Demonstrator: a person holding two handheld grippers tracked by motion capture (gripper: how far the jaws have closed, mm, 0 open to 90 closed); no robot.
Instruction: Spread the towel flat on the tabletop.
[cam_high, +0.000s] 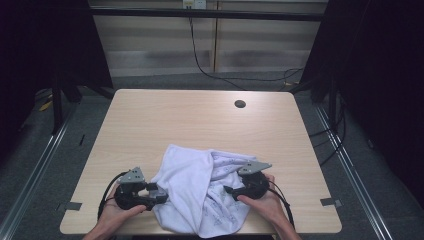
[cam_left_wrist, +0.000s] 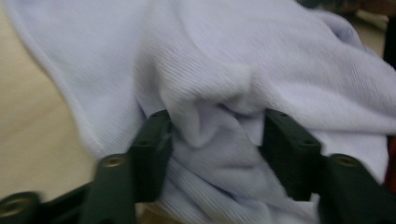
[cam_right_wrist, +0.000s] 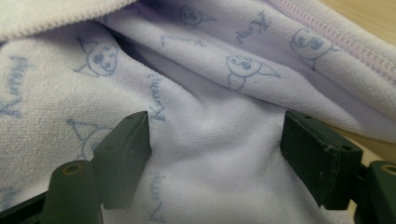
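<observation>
A crumpled white towel (cam_high: 200, 192) (pale blue cartoon prints on one face) lies at the tabletop's (cam_high: 200, 120) near edge. The left hand-held gripper (cam_high: 159, 194) and right hand-held gripper (cam_high: 227, 190) flank it, jaws apart, fabric bunched between them.

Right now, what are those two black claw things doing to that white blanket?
A person is working on a crumpled white towel at the near edge of a wooden table. The left gripper is at the plain side, its open jaws around a bunched fold. The right gripper is at the side printed with little blue drawings, jaws also open with cloth between them. Neither has pinched the towel shut yet.
</observation>
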